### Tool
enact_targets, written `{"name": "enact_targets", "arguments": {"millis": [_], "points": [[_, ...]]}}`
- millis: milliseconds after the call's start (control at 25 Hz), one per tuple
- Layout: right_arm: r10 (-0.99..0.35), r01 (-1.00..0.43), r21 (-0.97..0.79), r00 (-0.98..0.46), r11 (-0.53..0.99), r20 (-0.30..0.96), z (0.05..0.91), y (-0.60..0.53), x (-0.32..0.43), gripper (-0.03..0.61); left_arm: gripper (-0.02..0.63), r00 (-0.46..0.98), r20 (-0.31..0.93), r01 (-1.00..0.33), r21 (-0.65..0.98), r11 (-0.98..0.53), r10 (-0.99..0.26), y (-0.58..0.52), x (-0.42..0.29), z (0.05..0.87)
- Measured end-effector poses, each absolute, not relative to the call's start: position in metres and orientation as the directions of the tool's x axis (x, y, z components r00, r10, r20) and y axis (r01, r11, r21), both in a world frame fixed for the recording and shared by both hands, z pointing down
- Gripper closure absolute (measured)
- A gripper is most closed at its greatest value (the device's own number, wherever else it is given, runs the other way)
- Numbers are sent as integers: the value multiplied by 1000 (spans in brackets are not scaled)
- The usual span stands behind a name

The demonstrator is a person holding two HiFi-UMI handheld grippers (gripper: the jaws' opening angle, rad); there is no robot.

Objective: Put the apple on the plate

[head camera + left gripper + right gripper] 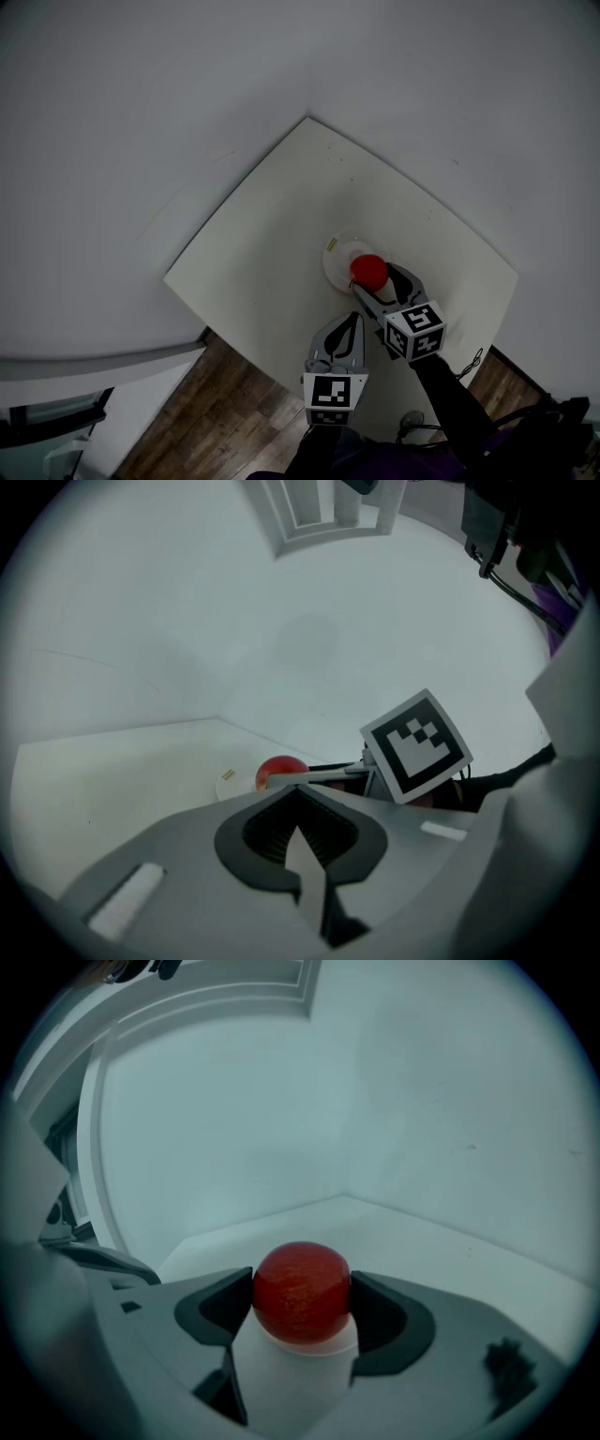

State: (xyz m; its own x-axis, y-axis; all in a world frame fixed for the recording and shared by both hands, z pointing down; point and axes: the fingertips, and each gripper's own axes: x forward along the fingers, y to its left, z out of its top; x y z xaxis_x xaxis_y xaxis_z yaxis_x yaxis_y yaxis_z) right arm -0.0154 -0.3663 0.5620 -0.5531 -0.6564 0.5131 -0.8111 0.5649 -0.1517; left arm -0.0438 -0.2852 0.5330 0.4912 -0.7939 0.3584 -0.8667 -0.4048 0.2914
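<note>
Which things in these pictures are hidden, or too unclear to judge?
1. Underside of the apple: in the right gripper view it is hidden by the apple's own bulge and by the right gripper, so I cannot tell whether it touches the plate.
2. Near rim of the plate: in the head view it is covered by the apple and the gripper.
3. A small yellow mark on the plate: in the left gripper view it is too small to identify.

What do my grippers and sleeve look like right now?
The left gripper and right gripper are grey with black-lined jaws; each carries a white cube with black square markers. A dark sleeve leads to the right one, a thin black cable beside it.
</note>
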Motion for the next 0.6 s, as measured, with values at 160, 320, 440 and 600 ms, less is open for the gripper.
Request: {"name": "enact_targets", "arguments": {"millis": [160,320,440,600], "points": [[-645,-809,-151,-552,569,528,569,-368,-17,252,606,494,365,-865,298,-403,-789,-285,-44,535],[-633,-806,-162,-555,569,539,573,-370,-18,252,606,497,366,-863,304,-404,-787,-285,-46,535],[-625,-801,-175,-564,572,540,573,-369,-18,252,606,495,372,-864,304,-401,-785,-284,-46,535],[-625,-797,-181,-573,577,529,569,-371,-19,252,606,494,368,-864,304,-401,-787,-284,-45,532]]}}
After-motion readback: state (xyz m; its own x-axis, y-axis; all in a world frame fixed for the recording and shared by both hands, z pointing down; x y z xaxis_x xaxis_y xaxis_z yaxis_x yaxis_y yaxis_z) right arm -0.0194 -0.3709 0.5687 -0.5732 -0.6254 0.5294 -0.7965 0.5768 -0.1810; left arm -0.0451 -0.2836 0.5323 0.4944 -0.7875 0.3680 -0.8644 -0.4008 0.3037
